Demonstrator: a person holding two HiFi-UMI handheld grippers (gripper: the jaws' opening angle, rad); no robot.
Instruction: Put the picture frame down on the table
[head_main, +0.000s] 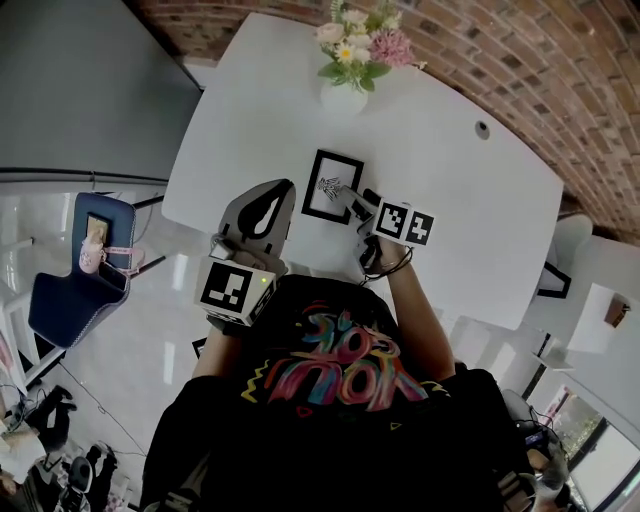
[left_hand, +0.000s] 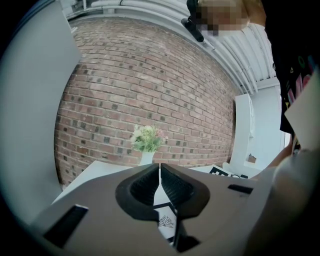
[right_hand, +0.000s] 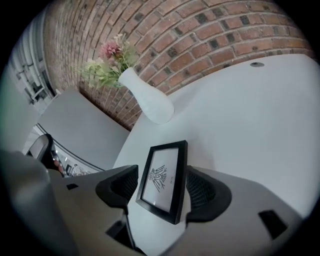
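Observation:
A black picture frame (head_main: 332, 186) with a small line drawing lies on the white table (head_main: 460, 200), just below the vase. In the right gripper view the picture frame (right_hand: 162, 180) shows between the two jaws. My right gripper (head_main: 352, 204) is at the frame's near right corner, open. Its jaws stand wide apart on either side of the frame, with a gap at the left one. My left gripper (head_main: 262, 212) hovers to the left of the frame near the table's edge. It is shut, its pads (left_hand: 150, 187) meeting with nothing between them.
A white vase of flowers (head_main: 348, 60) stands at the table's far side, close behind the frame. A round cable hole (head_main: 482, 129) sits at the far right. A brick wall (head_main: 540, 70) lies beyond the table. A blue chair (head_main: 85, 265) stands on the floor to the left.

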